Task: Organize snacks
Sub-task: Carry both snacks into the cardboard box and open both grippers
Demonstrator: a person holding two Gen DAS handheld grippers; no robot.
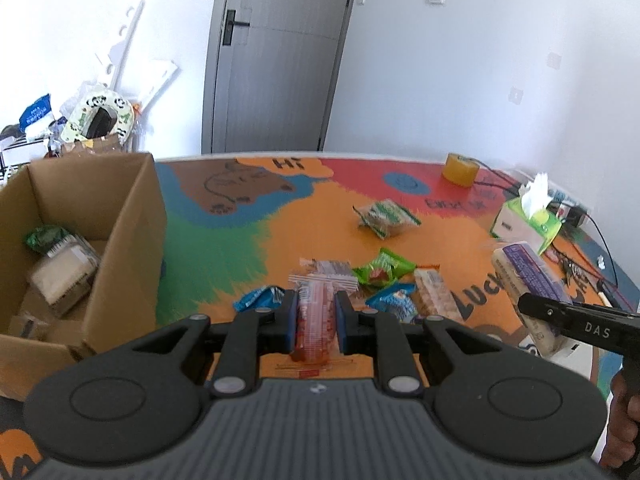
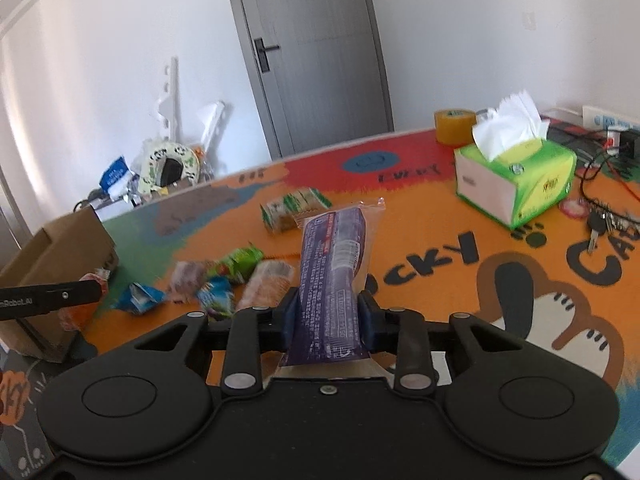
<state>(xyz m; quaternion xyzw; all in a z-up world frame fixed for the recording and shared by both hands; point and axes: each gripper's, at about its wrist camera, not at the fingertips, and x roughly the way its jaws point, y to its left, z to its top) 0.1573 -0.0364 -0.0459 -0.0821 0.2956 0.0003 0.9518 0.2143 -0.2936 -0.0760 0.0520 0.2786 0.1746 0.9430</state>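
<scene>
My left gripper [image 1: 317,312] is shut on a red-and-clear snack packet [image 1: 316,320], held above the colourful table mat [image 1: 280,232]. My right gripper [image 2: 326,312] is shut on a long purple snack packet [image 2: 334,272]; that packet also shows at the right of the left wrist view [image 1: 528,276]. An open cardboard box [image 1: 132,240] stands at the left with packets inside [image 1: 60,268]. Loose snacks lie mid-table: blue [image 1: 258,298], green [image 1: 384,266], a beige bar [image 1: 434,296] and a green-white pack [image 1: 386,218].
A green tissue box [image 2: 516,176] and a roll of yellow tape [image 2: 454,126] stand at the right back. Keys [image 2: 600,224] and cables [image 2: 596,160] lie at the far right. Clutter [image 1: 100,116] sits behind the box. A grey door [image 1: 276,52] is beyond the table.
</scene>
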